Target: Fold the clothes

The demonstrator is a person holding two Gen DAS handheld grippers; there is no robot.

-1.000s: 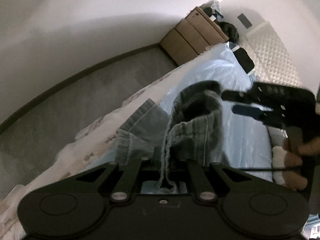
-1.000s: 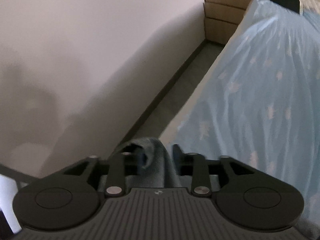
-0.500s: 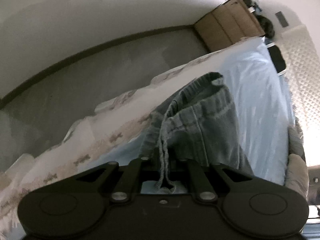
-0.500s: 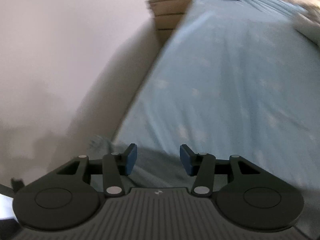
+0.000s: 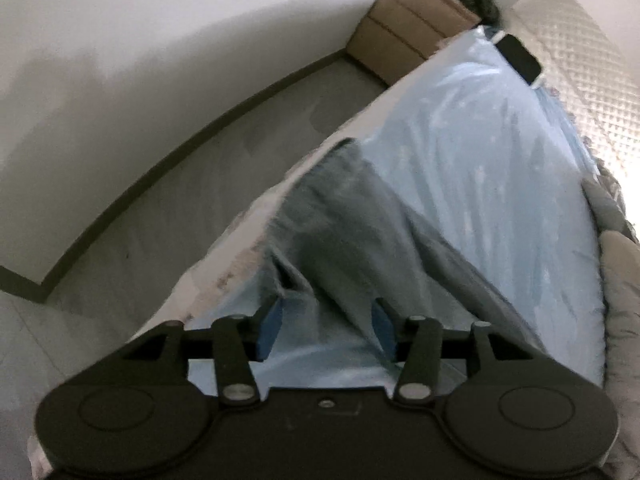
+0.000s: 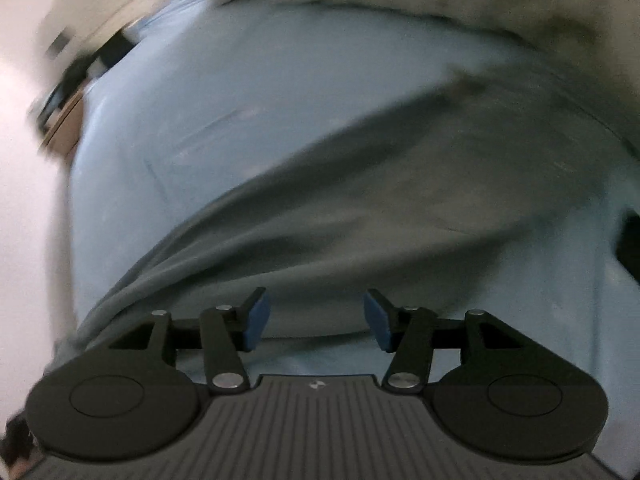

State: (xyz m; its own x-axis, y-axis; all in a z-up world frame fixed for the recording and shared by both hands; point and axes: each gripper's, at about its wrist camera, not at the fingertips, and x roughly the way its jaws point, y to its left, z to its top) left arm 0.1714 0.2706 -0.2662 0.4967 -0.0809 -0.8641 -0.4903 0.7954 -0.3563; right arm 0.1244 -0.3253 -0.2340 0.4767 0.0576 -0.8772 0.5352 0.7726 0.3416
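A pair of grey-blue denim trousers (image 5: 352,232) lies stretched along the left edge of the light blue bed sheet (image 5: 492,168). My left gripper (image 5: 326,330) hovers open just short of the near end of the cloth, blue pads apart, nothing held. In the right wrist view the same trousers (image 6: 360,208) run as a blurred dark band from lower left to upper right across the sheet (image 6: 224,92). My right gripper (image 6: 316,318) is open above the garment's edge, holding nothing.
A grey carpeted floor (image 5: 192,184) and white wall lie left of the bed. A wooden chest of drawers (image 5: 404,28) stands at the bed's far end. A white padded headboard (image 5: 580,52) and grey bedding (image 5: 616,264) are on the right.
Both grippers were shut on the trousers a second ago; the right let go first, then the left. The garment now lies flat on the sheet. The right view swung toward the bed.
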